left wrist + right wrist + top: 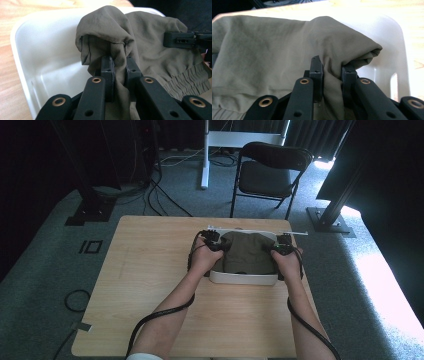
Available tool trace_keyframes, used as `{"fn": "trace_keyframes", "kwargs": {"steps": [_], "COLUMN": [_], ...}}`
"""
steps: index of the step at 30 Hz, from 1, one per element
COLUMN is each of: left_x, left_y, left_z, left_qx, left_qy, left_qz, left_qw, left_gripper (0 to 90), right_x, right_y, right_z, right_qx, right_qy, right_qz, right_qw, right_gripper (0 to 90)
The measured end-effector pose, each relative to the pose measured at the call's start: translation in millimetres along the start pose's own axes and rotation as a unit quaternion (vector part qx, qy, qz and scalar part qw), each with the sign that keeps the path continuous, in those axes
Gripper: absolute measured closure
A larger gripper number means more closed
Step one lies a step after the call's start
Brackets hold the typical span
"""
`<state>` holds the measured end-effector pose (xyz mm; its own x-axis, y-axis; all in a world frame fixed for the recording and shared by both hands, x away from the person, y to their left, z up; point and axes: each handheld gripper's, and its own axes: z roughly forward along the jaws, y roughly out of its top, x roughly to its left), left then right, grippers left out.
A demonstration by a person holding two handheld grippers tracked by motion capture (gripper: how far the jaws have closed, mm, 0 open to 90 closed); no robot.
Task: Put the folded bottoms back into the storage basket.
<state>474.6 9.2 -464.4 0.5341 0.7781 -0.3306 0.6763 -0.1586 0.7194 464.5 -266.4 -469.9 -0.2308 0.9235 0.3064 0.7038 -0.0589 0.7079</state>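
Wooden desk (150, 285), dark room behind. Olive cloth (248, 252) sits in white bin (243, 279). My left fingers (119, 72) clamped on one fold, right fingers (333, 72) on other. Grip done; lifting or settling cloth left, I judge.

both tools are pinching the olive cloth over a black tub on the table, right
Not quite: the tub is white, not black, as the left gripper view shows plainly. The rest holds: the left tool and the right tool each pinch a fold of the olive cloth over it, on the table.
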Motion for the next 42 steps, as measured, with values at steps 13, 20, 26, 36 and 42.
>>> {"fn": "trace_keyframes", "kwargs": {"steps": [13,20,26,36,42], "left_x": [8.0,4.7,-0.2,-4.1,-8.1], "left_y": [-3.1,-4.6,-7.2,0.0,-2.1], "left_z": [11.0,15.4,14.6,-4.5,-16.0], "left_qx": [0.028,0.037,0.019,-0.011,-0.016], "left_qy": [0.03,0.031,0.027,0.022,0.018], "left_qz": [0.005,0.022,0.043,0.09,0.095], "left_qw": [0.9991,0.9986,0.9985,0.9956,0.9952], "left_gripper": [78.9,68.4,46.6,25.7,18.1], "right_x": [2.0,0.6,2.6,18.0,28.8], "right_y": [-0.3,0.5,1.0,7.9,8.1], "right_z": [14.1,16.4,13.9,5.4,-1.2], "right_qx": [0.037,0.044,0.028,-0.022,-0.027], "right_qy": [-0.025,-0.04,-0.027,-0.022,-0.017], "right_qz": [-0.006,-0.019,-0.036,-0.051,-0.065], "right_qw": [0.999,0.998,0.9986,0.9982,0.9974], "right_gripper": [73.8,57.3,39.2,20.2,16.9]}}
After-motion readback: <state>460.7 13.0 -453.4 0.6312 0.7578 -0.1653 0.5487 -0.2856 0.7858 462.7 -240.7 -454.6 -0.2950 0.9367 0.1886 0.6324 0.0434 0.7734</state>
